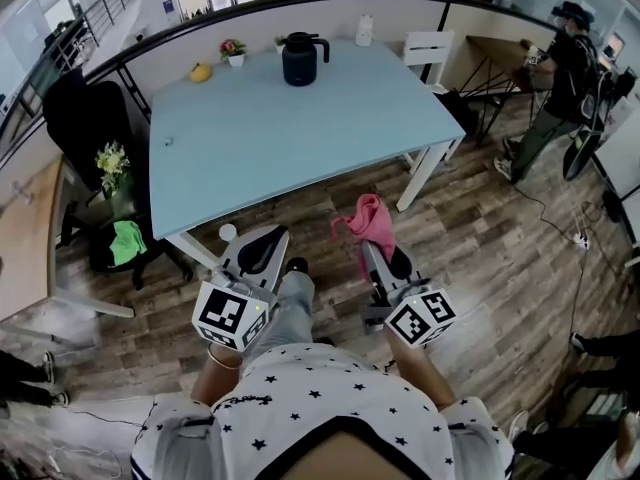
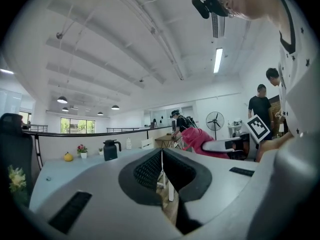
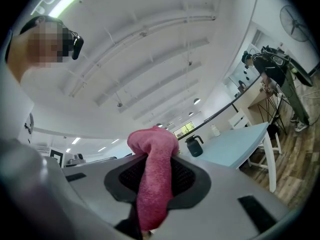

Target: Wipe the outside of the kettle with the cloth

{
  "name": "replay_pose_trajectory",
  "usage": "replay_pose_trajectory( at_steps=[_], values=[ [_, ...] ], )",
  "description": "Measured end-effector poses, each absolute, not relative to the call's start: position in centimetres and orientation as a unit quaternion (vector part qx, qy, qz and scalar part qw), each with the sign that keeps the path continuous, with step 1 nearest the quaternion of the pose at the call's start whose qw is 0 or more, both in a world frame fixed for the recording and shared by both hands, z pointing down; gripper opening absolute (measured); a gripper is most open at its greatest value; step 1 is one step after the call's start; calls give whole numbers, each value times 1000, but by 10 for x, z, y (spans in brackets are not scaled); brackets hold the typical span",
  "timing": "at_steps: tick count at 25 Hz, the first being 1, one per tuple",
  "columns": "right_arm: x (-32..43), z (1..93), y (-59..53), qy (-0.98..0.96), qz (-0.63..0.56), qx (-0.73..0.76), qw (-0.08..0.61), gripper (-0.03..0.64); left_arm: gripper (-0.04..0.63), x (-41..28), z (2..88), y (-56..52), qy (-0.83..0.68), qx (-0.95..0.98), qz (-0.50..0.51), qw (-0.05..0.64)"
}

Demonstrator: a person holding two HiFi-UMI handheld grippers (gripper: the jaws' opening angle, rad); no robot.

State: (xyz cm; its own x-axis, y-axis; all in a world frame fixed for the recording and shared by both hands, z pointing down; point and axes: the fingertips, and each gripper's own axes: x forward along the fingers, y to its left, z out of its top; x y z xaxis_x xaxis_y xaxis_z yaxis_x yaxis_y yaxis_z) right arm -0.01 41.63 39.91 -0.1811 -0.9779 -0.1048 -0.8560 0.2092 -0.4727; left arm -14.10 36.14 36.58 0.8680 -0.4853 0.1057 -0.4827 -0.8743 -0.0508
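A dark kettle (image 1: 303, 58) stands upright at the far side of the light blue table (image 1: 290, 138), well away from both grippers. It shows small in the left gripper view (image 2: 110, 149) and the right gripper view (image 3: 194, 145). My right gripper (image 1: 372, 240) is shut on a pink cloth (image 1: 366, 222), which bulges above the jaws and hangs down between them (image 3: 152, 179). My left gripper (image 1: 262, 243) is shut with nothing in it, held in front of the table's near edge. The pink cloth (image 2: 197, 138) also shows to its right.
A yellow fruit (image 1: 201, 72), a small flower pot (image 1: 233, 52) and a white bottle (image 1: 364, 30) stand along the table's far edge. A black chair (image 1: 85, 128) with flowers and a green cloth is at left. A white chair (image 1: 428, 50) is at right. A person (image 1: 560, 78) stands far right.
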Motion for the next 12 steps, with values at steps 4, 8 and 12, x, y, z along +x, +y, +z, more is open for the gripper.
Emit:
replay_pose_trajectory(
  at_steps=[4, 8, 12],
  values=[
    [20, 392, 398, 749, -134, -622, 185, 98, 31, -110, 362, 335, 222, -974, -42, 19],
    [36, 392, 374, 742, -126, -634, 179, 100, 30, -87, 360, 309, 199, -979, -30, 26],
    [51, 396, 344, 736, -127, -642, 172, 100, 30, -72, 367, 276, 190, -981, -37, 24]
  ],
)
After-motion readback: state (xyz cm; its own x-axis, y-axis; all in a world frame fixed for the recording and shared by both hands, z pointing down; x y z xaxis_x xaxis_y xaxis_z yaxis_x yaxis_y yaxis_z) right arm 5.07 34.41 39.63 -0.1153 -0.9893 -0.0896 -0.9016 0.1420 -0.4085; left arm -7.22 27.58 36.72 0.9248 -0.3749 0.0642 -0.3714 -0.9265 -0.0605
